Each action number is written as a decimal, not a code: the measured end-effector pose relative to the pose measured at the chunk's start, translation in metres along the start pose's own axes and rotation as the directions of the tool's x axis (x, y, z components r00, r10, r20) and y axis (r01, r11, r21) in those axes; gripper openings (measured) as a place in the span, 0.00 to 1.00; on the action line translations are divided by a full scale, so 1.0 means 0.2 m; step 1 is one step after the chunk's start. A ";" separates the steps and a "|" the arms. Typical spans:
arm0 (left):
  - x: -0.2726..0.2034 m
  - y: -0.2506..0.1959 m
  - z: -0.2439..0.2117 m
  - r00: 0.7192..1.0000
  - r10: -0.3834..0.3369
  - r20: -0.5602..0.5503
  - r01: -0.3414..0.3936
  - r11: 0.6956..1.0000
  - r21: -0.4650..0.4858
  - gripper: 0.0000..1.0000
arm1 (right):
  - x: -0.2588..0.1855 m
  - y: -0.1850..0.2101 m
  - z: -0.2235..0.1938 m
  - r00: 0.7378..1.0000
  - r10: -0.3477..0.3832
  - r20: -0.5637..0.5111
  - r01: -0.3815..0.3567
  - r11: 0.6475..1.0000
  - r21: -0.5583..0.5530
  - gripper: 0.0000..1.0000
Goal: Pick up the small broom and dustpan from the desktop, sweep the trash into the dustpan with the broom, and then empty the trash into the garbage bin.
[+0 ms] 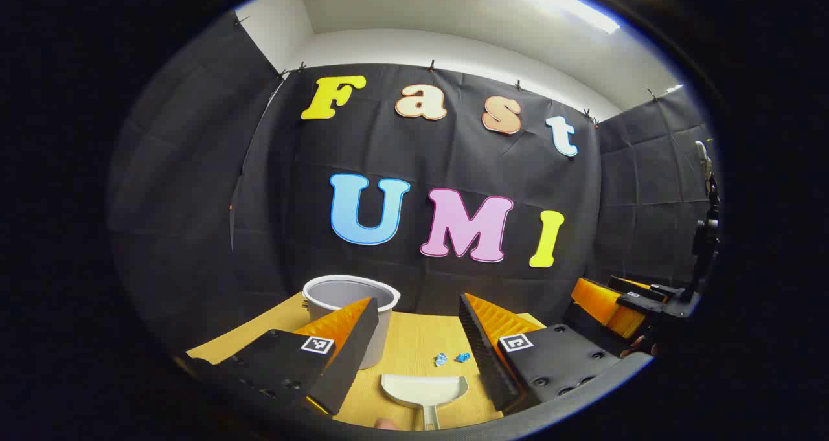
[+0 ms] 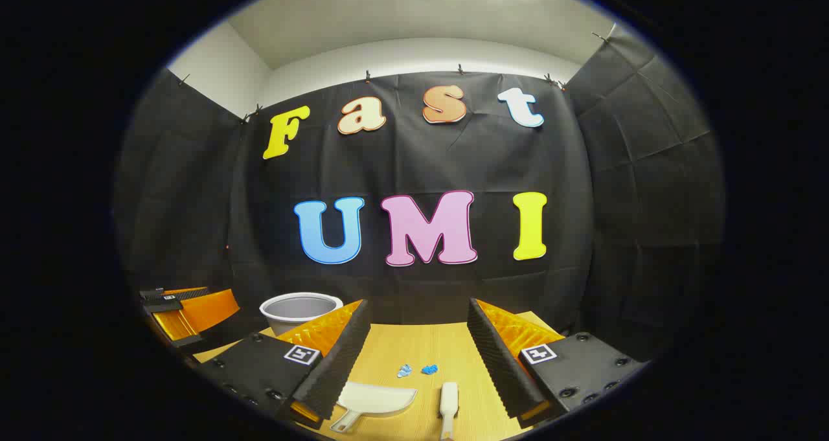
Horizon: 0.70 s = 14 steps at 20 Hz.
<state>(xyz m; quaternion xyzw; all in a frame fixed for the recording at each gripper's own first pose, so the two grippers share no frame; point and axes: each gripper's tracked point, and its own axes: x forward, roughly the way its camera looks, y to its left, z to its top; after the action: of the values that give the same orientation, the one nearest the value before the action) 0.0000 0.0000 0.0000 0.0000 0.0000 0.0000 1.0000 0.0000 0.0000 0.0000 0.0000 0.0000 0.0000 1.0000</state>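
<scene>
Below, dustpan (image 1: pixel 424 389) between wide-open left tongs (image 1: pixel 418 337); broom (image 2: pixel 448 402) between wide-open right tongs (image 2: pixel 418 344), both untouched.

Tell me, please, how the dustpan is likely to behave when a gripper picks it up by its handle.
The dustpan looks like thin moulded plastic, so probably light and stiff. Its smooth, narrow handle might slip or twist between fingers. Held by the handle alone, the wide scoop would likely droop forward.

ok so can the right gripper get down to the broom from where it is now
Probably yes. In the right gripper view the right gripper is open, and the small broom lies on bare desktop just ahead between its fingers. The dustpan sits apart to one side, the trash beyond.
</scene>
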 end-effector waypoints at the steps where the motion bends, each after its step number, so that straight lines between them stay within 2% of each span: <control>1: 0.00 0.01 -0.01 1.000 0.000 0.001 0.000 1.000 0.001 0.75 | 0.00 0.01 -0.01 1.000 0.001 0.001 -0.001 1.000 -0.003 0.96; 8: 0.00 0.04 -0.02 1.000 -0.010 -0.009 0.010 1.000 -0.003 0.75 | -0.01 0.04 0.00 1.000 -0.007 0.005 0.007 1.000 -0.007 0.96; 14: -0.01 0.08 -0.07 1.000 -0.014 -0.024 0.015 0.999 0.034 0.75 | -0.02 0.09 0.01 1.000 -0.006 0.024 0.007 0.999 -0.041 0.96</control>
<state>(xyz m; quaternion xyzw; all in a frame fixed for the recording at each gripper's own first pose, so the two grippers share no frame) -0.0016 0.0151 -0.0146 0.0171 0.0117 -0.0074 0.9998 -0.0047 0.0180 0.0011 -0.0203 -0.0122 -0.0035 0.9997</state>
